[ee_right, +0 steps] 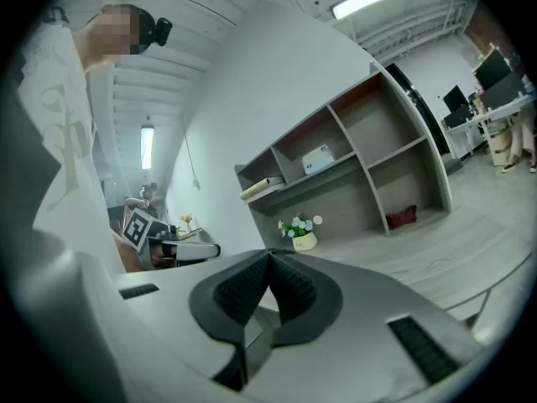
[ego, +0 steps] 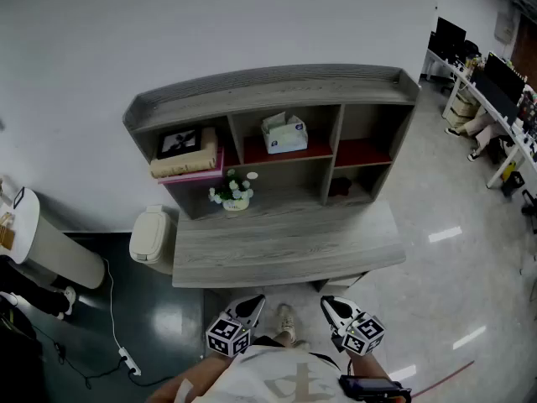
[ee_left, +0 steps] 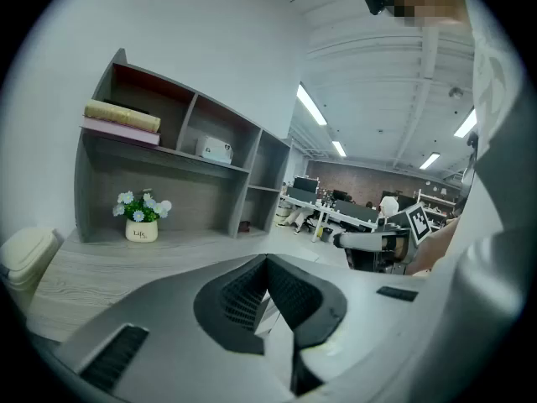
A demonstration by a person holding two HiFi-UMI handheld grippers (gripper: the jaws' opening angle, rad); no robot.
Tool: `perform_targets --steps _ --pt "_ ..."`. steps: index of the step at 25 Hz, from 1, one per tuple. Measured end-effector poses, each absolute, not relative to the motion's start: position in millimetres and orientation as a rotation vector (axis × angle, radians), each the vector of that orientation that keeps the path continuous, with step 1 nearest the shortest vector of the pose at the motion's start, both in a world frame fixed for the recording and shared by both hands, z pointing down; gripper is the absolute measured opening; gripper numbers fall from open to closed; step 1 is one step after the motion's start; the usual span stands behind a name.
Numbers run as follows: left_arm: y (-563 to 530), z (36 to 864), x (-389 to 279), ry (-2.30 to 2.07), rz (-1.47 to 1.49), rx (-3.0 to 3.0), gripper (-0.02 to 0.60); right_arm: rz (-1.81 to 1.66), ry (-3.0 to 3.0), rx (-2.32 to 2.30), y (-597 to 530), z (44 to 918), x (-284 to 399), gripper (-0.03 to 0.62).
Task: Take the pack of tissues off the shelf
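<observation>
Both claws, left claw (ego: 252,305) and right claw (ego: 331,306), hang pinched together, empty, well short of the shelf (ego: 268,86). The pack of tissues (ego: 284,133) sits in that shelf's upper middle compartment. Reaching looks not yet begun; next, one claw must spread and travel there.

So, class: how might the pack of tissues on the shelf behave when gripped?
The pack of tissues looks soft-sided, so it probably dents under squeezing. Likely light for its size. Lying flat on the shelf, it shouldn't roll.
</observation>
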State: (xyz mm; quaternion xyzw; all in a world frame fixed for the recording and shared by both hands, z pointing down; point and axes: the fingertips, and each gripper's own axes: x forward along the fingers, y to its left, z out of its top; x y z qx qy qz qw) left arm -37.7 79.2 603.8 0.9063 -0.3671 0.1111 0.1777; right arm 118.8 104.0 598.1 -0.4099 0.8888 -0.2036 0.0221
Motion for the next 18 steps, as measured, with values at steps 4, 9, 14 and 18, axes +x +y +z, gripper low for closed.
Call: perform_targets --steps 4,9,14,18 --pt "92 605 -36 -1.035 0.332 2.556 0.003 -0.653 2.733 -1.274 119 600 120 0.003" --pt "102 605 -32 -1.034 0.349 2.544 0.003 -0.663 2.724 -1.277 130 601 125 0.003" --pt "106 606 -28 -1.030 0.369 2.541 0.003 -0.697 2.687 -1.301 136 607 132 0.005" --pt "108 605 -29 -1.033 0.380 2.541 0.003 -0.714 2.674 -1.302 135 610 130 0.005"
